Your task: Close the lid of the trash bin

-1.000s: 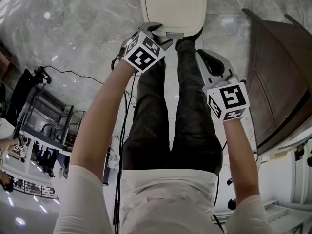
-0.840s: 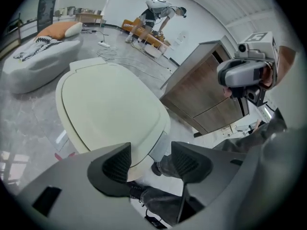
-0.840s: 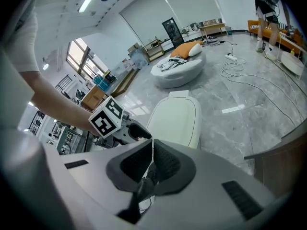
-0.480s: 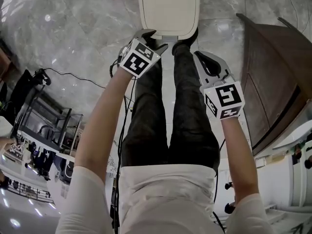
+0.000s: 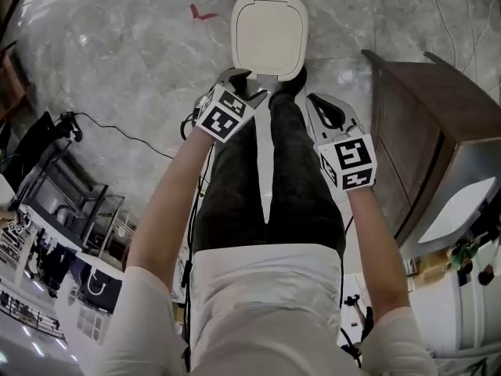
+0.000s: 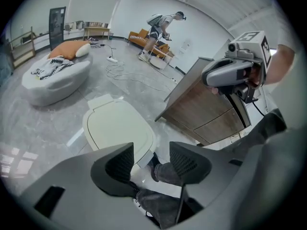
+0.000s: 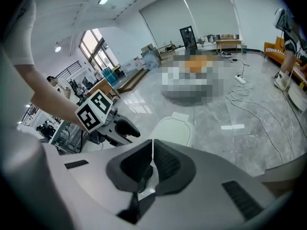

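The grey marble floor (image 5: 117, 69) fills most of my head view, with a brown cabinet (image 5: 415, 124) off to my right. The bin (image 5: 269, 37) stands on the floor straight ahead of me, just past my shoes (image 5: 291, 81) and well apart from the cabinet.

Its cream lid (image 5: 269, 34) lies flat on top and faces straight up. No dark opening shows in any view, so I judge the closing done. From above I cannot see the seam, so I can't swear that it is fully seated, but the left gripper view shows the lid (image 6: 117, 128) level on the rim. As far as I can judge, nothing is left except to pull the tools clear.

The lid is a rounded oblong. Its long axis runs directly away from me, with a small block, probably the hinge, at the far end and a grey tab at the end near my feet.

Both tools hang above the bin's near end and touch nothing. The left gripper (image 6: 151, 159) has its jaws apart. They have just closed a little, and there is nothing between them but the shoe and floor beyond. The right gripper (image 7: 152, 153) has its pads pressed together, empty.
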{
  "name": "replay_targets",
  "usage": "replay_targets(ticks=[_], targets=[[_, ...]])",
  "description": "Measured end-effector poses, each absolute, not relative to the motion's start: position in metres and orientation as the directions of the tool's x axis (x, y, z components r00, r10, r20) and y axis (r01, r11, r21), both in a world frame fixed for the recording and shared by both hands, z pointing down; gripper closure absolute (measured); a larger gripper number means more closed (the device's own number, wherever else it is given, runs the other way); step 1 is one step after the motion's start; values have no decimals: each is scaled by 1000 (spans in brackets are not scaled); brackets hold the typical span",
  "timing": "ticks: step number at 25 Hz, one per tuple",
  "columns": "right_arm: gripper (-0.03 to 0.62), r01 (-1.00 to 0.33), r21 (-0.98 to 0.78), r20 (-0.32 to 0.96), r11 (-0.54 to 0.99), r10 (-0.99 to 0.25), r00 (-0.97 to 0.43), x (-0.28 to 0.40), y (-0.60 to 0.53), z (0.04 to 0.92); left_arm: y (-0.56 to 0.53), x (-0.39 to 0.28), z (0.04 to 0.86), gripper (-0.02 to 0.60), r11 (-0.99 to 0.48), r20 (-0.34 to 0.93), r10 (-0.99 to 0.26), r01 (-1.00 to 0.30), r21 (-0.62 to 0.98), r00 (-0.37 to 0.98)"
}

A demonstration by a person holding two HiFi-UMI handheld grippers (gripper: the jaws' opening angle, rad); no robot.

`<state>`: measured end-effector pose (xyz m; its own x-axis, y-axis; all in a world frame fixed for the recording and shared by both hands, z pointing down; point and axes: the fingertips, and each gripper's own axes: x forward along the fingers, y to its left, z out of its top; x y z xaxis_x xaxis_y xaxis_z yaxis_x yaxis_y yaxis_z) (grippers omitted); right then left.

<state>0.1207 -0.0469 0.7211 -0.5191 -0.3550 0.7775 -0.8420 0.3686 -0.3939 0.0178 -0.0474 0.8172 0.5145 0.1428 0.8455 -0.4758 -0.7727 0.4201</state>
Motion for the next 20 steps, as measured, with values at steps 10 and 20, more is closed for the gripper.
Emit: replay_targets(ticks=[10,20], targets=[[562,-831,-370,773,417,-358,-524,134,-41,668,-48,29,736,373,-771,851,48,-523,364,523],[562,-825,-299,761,480,-401,-509,157,-63,608,-55,5,672,460,-724,849,-56,-607,328,526]])
